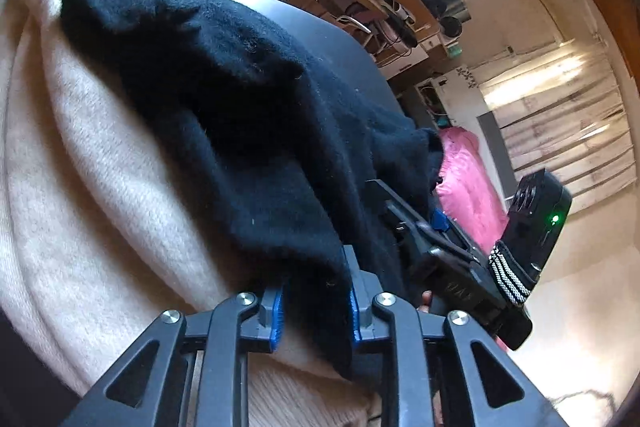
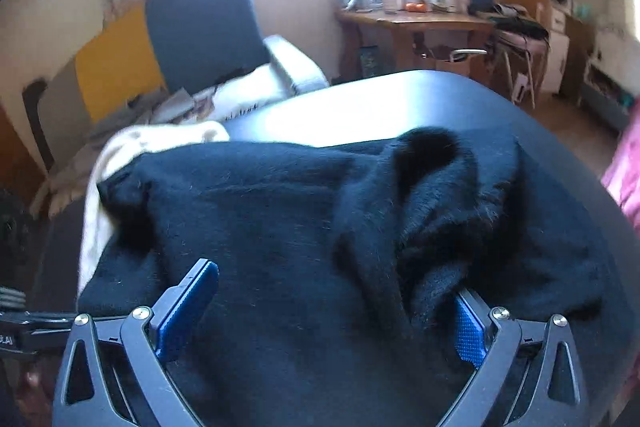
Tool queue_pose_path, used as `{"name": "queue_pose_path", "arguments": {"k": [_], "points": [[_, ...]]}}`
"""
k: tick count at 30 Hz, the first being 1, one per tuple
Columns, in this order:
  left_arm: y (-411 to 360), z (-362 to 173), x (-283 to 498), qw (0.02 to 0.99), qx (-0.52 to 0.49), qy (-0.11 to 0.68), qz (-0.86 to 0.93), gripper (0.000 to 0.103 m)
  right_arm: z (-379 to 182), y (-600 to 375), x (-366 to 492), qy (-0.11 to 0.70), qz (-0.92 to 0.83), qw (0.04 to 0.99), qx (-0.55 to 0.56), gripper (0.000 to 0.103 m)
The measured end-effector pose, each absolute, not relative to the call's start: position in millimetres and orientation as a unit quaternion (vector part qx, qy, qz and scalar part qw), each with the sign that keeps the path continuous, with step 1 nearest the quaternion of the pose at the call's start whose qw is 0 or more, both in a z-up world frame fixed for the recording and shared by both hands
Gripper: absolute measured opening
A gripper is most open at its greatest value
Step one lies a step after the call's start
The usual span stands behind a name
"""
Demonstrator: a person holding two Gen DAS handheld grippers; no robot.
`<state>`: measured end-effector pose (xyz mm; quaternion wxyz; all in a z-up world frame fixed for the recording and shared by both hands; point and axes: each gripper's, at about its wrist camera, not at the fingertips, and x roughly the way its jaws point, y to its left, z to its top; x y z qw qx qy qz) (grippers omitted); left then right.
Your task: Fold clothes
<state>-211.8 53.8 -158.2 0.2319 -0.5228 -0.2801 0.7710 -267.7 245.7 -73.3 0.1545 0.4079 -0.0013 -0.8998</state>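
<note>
Left tool [image 1: 316,311] pinching black sweater [image 1: 224,95] edge w/ pads nearly closed; right tool [image 2: 336,311] gaping wide over sweater, gripping nothing. Sweater lying on dark tabletop [image 2: 360,99], partly overlapping cream garment [image 1: 88,163].

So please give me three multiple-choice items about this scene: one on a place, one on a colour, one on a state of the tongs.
1. Where does the black garment lie?
A. on the dark table
B. on the floor
C. on a hanger

2. What colour are the pads of the tongs?
A. red
B. blue
C. white

3. How do the right tongs stand?
A. shut on a sock
B. out of view
C. wide open over the garment

Answers: 1 A, the tabletop shows behind and beside the cloth; 2 B, both pads are blue; 3 C, the jaws are spread far apart, gripping nothing.
</note>
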Motion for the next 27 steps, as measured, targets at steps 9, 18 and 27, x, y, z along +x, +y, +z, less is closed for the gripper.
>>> {"name": "queue_pose_path", "arguments": {"k": [9,18,27], "points": [[65.1,-130.1,-187.9,0.265,-0.482,-0.246,0.798,0.002,-89.4,234.8,-274.5,0.066,-0.902,0.116,0.41,0.096],[52.4,-45.3,-157.1,0.316,-0.388,-0.243,0.831,0.002,-47.7,275.3,-256.3,-0.142,-0.881,0.172,0.418,0.026],[1.7,83.0,-98.3,0.343,-0.27,-0.247,0.865,0.002,61.4,258.0,-186.1,-0.303,-0.848,0.326,0.287,0.02]]}}
